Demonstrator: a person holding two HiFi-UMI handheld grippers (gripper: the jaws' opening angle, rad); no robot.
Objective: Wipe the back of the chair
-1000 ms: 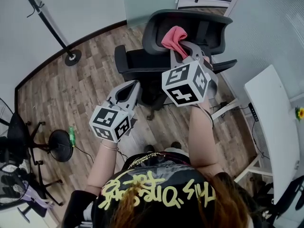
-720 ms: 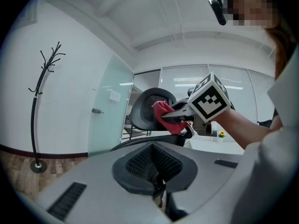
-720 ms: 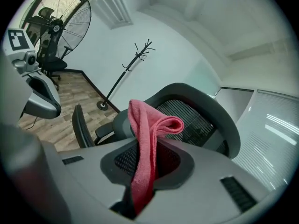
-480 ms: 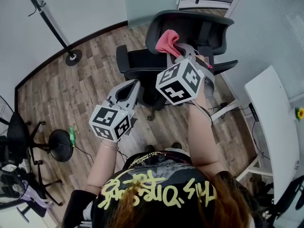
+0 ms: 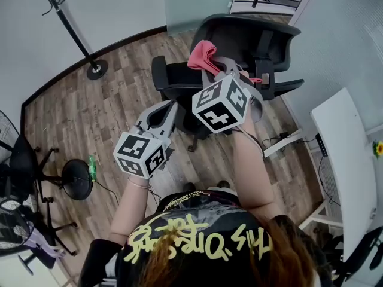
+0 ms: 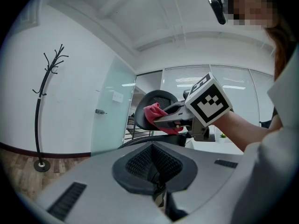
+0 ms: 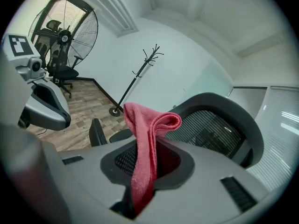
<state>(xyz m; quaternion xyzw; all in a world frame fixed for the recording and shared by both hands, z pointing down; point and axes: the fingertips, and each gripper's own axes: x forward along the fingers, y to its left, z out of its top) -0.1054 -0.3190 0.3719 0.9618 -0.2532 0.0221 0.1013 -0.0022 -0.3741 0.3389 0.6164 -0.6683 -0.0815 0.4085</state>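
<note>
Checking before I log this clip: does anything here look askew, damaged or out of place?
Nothing stands out. The chair stands upright, the pink cloth is clamped in the right gripper by the chair's back, and the left gripper is shut and empty.

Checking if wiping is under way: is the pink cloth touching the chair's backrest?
Cannot tell. In the right gripper view the cloth, clamped in the right gripper, overlaps the edge of the backrest, but no view shows contact or a gap plainly.

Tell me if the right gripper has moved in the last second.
Yes. The right gripper, shut on the pink cloth, has slid leftward in the head view, from the middle of the chair backrest towards its left edge.
</note>
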